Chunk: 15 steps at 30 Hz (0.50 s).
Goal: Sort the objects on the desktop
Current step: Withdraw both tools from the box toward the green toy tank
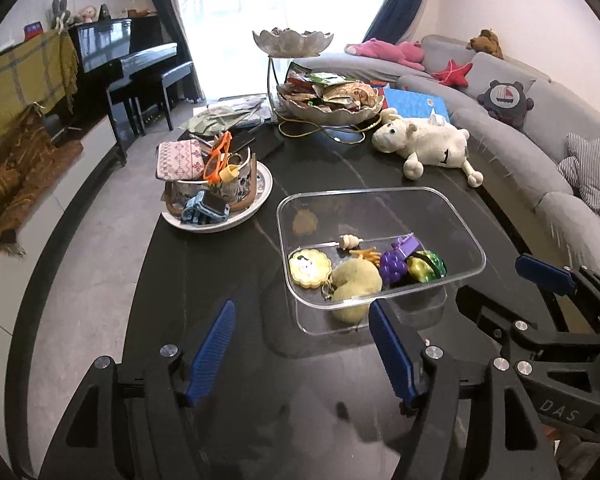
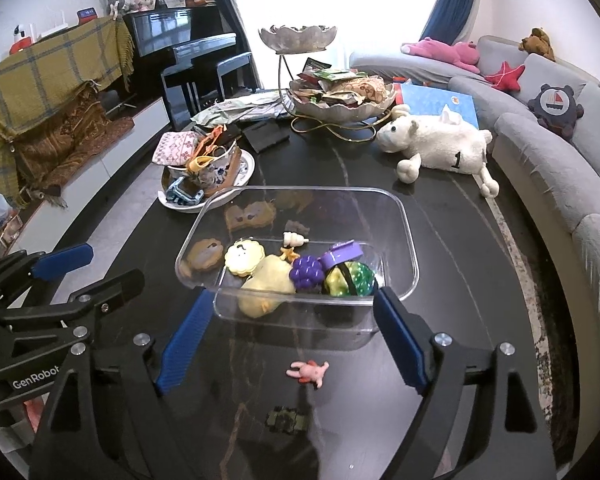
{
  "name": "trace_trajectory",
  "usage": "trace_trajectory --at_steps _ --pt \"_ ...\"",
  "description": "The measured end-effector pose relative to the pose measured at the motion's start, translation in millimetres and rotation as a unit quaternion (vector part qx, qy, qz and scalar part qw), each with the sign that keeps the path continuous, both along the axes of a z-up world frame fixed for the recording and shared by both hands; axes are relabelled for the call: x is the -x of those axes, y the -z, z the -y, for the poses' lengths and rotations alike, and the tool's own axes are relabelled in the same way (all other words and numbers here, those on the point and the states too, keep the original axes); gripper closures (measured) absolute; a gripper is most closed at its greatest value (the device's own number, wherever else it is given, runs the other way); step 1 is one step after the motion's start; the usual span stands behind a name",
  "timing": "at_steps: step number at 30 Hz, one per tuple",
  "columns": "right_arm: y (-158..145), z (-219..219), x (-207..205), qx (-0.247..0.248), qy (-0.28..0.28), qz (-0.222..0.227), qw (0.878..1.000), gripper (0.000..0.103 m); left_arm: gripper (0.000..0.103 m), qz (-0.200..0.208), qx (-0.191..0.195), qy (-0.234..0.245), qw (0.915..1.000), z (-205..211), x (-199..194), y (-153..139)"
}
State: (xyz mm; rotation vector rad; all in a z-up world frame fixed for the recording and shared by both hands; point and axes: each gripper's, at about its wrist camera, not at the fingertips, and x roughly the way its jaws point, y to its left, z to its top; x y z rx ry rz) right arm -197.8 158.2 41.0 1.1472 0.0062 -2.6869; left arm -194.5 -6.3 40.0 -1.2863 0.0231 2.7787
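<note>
Small toys fill the near end of a clear rectangular plastic bin [image 2: 404,236] on the glossy black table [image 2: 452,264]: a yellow flower-shaped charm [image 2: 244,257], a pale yellow plush toy [image 2: 269,285], a purple grape cluster [image 2: 308,272], a purple plastic block [image 2: 342,251], a shiny yellow-green ball [image 2: 350,280] and a small cream spiral piece [image 2: 294,239]. The bin's far end holds nothing. On the table just in front of the bin, toward the right wrist camera, lies a small pink figurine [image 2: 309,372], and nearer still a little dark green blocky piece [image 2: 288,420].

Both tools hover in front of the bin. The right gripper [image 2: 290,324] has its blue-padded jaws spread wide with nothing between them, the pink figurine showing in the gap below. The left gripper [image 1: 302,334] is likewise spread wide and holds nothing; its right pad overlaps the bin's near corner in the left wrist view.

Left of the bin sits a white plate [image 1: 260,196] carrying a floral cup stuffed with a pink patterned pouch [image 1: 178,158] and orange sunglasses [image 1: 216,158]. Behind the bin to the right lies a white plush sheep [image 1: 428,142], and farther back a two-tier shell-shaped bowl stand [image 1: 324,108].
</note>
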Motion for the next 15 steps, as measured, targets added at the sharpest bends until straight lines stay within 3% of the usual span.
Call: trace_trajectory --at_steps 12,15 --pt "-1.8 -5.3 -42.8 0.012 0.007 -0.004 1.0 0.022 0.037 0.011 -0.025 -0.004 0.9996 1.3 -40.2 -1.4" --pt "-1.6 -3.9 -52.6 0.009 0.006 -0.006 1.0 0.022 0.037 0.0 -0.011 -0.006 0.9999 0.2 -51.6 -2.1"
